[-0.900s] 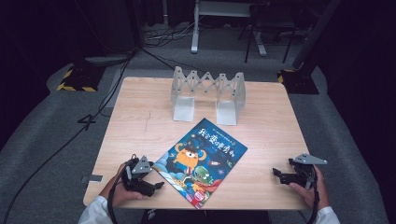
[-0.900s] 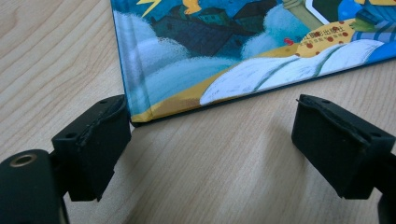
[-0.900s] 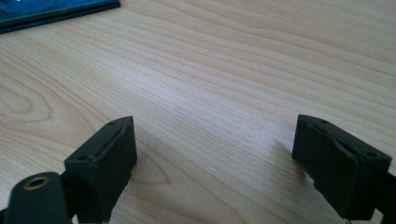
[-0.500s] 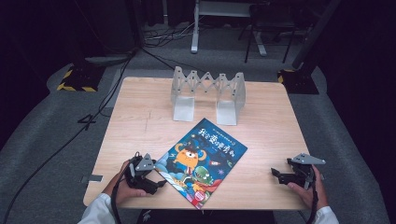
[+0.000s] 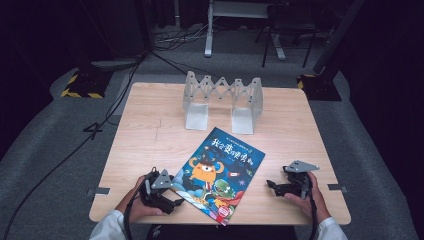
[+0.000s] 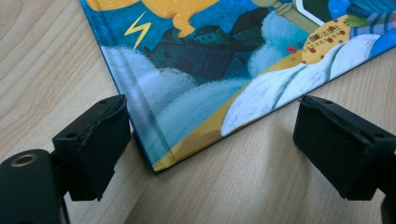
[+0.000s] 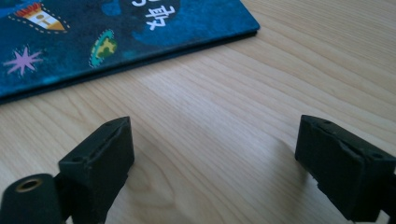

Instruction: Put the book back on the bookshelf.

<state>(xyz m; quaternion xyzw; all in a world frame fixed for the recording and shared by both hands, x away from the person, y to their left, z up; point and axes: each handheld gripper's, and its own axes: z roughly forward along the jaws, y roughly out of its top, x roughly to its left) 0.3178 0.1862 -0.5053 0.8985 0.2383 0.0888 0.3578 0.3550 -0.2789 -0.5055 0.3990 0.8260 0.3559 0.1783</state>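
Your left gripper, jaws wide, straddles the near corner of the flat blue picture book; one jaw seems to touch its spine. Your right gripper gapes empty beside the book's right edge.

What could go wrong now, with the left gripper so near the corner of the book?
The left gripper is open astride the book corner; its pads may push the flat book instead of getting under the cover. The book could then slide toward the near table edge. The right gripper is apart, not steadying it.
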